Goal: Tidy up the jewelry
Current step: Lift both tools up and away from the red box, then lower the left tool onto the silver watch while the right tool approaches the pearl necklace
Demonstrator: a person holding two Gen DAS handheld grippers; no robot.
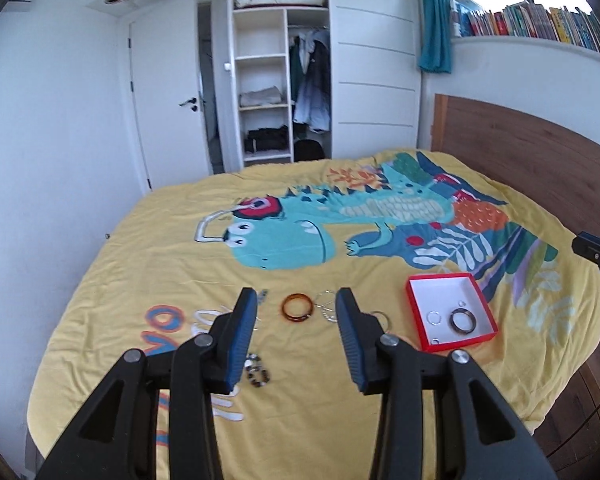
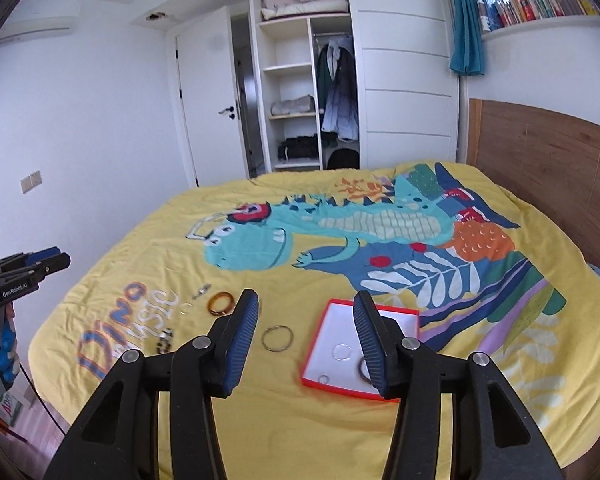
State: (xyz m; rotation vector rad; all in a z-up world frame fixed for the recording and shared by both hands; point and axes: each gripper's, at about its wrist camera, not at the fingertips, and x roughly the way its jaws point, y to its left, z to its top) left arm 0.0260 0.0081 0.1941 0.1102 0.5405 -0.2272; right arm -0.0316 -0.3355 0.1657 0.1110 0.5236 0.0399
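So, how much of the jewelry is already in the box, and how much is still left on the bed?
Done: the red box holds a dark bangle and some small rings.
In hand: nothing. Left claw and right claw are both open, empty.
Left: amber bangle, silver hoop, beaded bracelet and a few small pieces on the yellow bedspread.

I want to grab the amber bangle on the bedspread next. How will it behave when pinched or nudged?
The amber bangle looks like a rigid, glossy hoop, so it probably keeps its shape but may slip between smooth pads. It lies flat on the soft yellow bedspread, so a nudge would likely slide it rather than roll it. Its thin rim looks light, perhaps brittle if squeezed hard.
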